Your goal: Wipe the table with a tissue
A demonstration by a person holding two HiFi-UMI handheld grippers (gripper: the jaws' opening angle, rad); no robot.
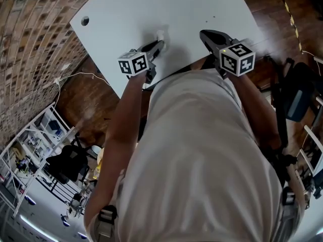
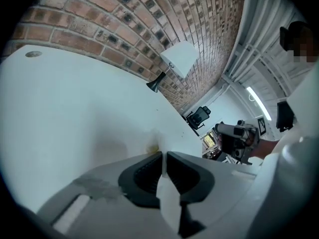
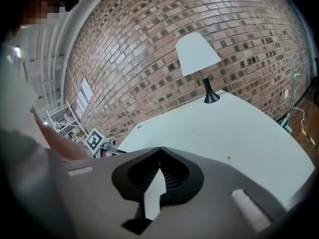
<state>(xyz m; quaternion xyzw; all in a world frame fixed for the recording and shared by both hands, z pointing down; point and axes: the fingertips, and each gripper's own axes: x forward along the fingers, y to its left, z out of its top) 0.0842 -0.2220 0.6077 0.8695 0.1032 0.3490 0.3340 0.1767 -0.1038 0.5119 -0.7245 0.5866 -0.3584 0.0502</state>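
Your left gripper (image 1: pixel 160 44) pinches a white tissue (image 1: pixel 160 35) at its tips. The wad seems to rest on the white table (image 1: pixel 176 9), near the edge closest to you. Your right gripper (image 1: pixel 204 34) hangs just beside it, jaws pressed together on nothing. Hold the pinch firm, tilt the tips low so the tissue lies flat, and sweep in overlapping strokes out toward the small yellowish speck (image 3: pixel 229 158). No brand or writing can be read; only the grippers' square markers show.

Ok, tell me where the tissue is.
Head view: the tissue lies on the table, pinched by the fingers of the left gripper, left of the right gripper.
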